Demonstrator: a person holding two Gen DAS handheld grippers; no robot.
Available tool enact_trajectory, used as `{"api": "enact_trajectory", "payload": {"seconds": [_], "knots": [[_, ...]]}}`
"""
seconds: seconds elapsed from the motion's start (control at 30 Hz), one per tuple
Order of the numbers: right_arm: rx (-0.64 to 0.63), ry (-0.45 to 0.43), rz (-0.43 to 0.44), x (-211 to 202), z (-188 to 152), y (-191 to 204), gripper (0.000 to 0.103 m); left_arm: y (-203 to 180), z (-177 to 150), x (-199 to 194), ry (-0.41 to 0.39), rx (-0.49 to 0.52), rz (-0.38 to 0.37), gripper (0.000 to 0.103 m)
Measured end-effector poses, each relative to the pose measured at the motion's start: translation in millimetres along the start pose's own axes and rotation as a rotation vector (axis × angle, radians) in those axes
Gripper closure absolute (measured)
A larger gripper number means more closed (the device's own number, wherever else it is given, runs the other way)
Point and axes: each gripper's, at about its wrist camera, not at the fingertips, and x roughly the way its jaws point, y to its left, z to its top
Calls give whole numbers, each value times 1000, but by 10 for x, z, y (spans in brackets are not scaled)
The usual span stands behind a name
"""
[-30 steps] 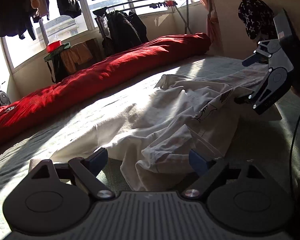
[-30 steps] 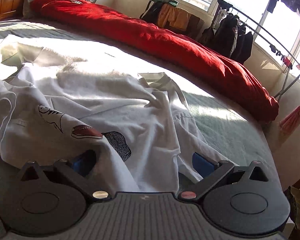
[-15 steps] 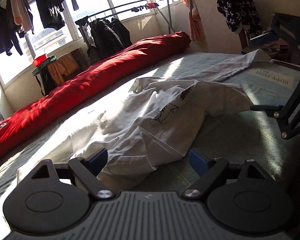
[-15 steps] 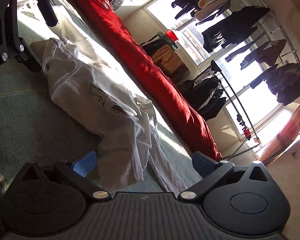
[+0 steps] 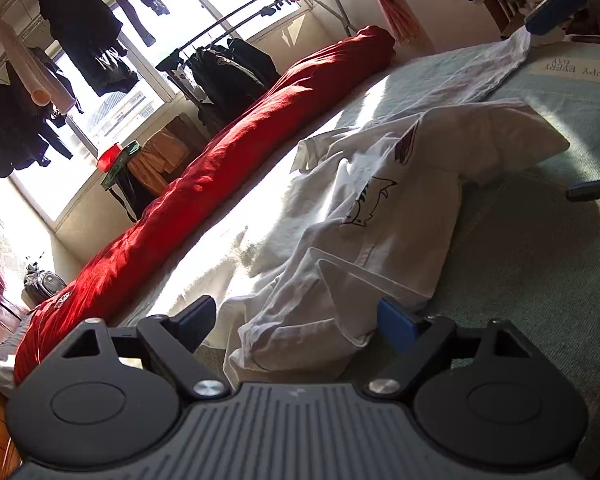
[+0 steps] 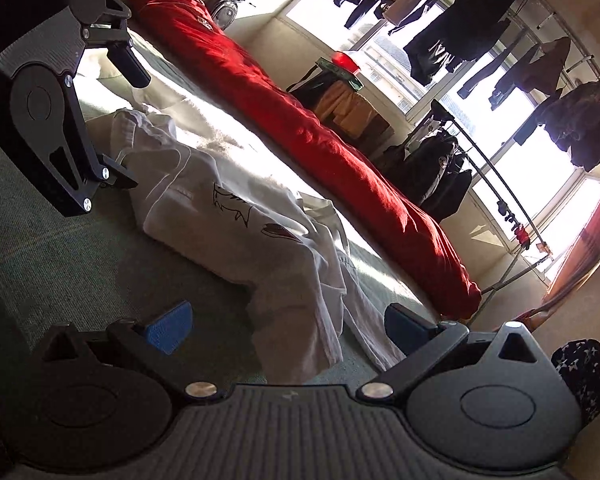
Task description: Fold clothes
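A white shirt with a small cat drawing (image 5: 384, 216) lies crumpled lengthwise on the green bed cover (image 5: 532, 264); it also shows in the right wrist view (image 6: 252, 232). My left gripper (image 5: 300, 322) is open, its jaws either side of one end of the shirt; it also shows in the right wrist view (image 6: 128, 120), open. My right gripper (image 6: 288, 326) is open around the other end of the shirt. Its fingers (image 5: 552, 20) show at the right edge of the left wrist view, beside a second white cloth (image 5: 480, 76).
A long red quilt roll (image 5: 220, 168) lies along the far side of the bed. Behind it stand a clothes rack with dark jackets (image 5: 228, 68) and windows with hanging clothes (image 6: 460, 36). A star-patterned garment (image 6: 584, 376) hangs at the right.
Both grippers have tilted and dropped back to the shirt's two ends. The right gripper has moved away to the right in the left wrist view. The shirt lies more bunched.
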Motion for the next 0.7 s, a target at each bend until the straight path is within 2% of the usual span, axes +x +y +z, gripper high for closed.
{"api": "enact_trajectory", "payload": {"seconds": [0.07,0.1,0.13,0.17,0.4,0.43,0.47,0.53,0.7], "knots": [[9,11,16,24,-12,10,0,-19,3,61,22,2,29,47],[15,17,24,36,-20,15,0,-12,3,87,38,-10,34,54],[20,22,33,48,-27,21,0,7,-3,99,49,-28,34,65],[26,21,40,50,-31,20,0,25,-10,110,59,-44,35,69],[33,3,71,58,5,33,0,-15,-66,223,113,19,97,70],[37,0,79,67,21,38,0,-13,-38,241,112,10,93,74],[41,-3,89,79,38,47,0,-9,-12,258,111,1,89,85],[40,-7,102,98,72,78,0,22,12,224,95,-16,97,96],[12,-24,137,117,159,174,1,248,11,-50,28,-76,115,98]]}}
